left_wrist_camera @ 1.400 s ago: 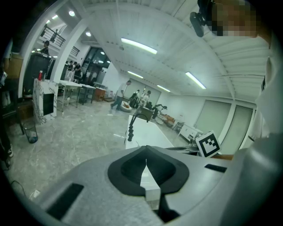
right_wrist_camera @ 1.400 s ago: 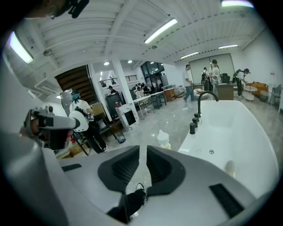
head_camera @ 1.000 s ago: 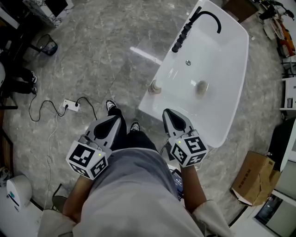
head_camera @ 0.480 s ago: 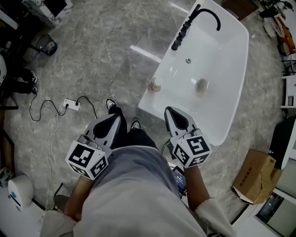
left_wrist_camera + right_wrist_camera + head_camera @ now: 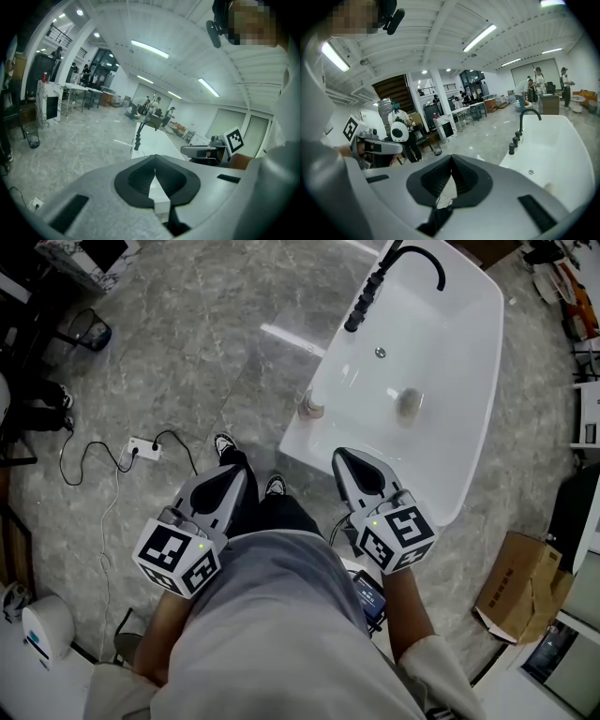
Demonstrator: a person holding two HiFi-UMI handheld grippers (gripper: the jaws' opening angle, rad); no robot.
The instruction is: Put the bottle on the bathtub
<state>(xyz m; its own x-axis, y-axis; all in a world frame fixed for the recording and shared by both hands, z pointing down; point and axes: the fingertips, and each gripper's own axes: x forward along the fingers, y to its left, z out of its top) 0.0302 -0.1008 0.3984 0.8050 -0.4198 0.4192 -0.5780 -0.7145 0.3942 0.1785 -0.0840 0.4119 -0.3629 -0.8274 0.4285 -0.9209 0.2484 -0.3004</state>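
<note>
A small pale bottle (image 5: 311, 406) stands upright on the left rim of the white bathtub (image 5: 478, 399). Both grippers are held close to the person's body, short of the tub's near end. My left gripper (image 5: 236, 472) is shut and holds nothing; it sits over the floor beside the person's feet. My right gripper (image 5: 340, 457) is also shut and holds nothing, its tip just at the tub's near edge. In the left gripper view the jaws (image 5: 155, 157) meet at the tip, with the bathtub (image 5: 150, 136) beyond. The right gripper view shows the shut gripper (image 5: 451, 157) and the bathtub (image 5: 562, 145) to its right.
A black faucet (image 5: 412, 263) arches over the tub's far end, and a round beige object (image 5: 408, 402) lies inside the tub. A power strip (image 5: 143, 452) with a cable lies on the grey floor at the left. A cardboard box (image 5: 517, 589) sits at the right. People stand far off.
The tub and bottle sit slightly higher in the head view than before. Both grippers stay shut and close to the body; the right one has shifted a little.
</note>
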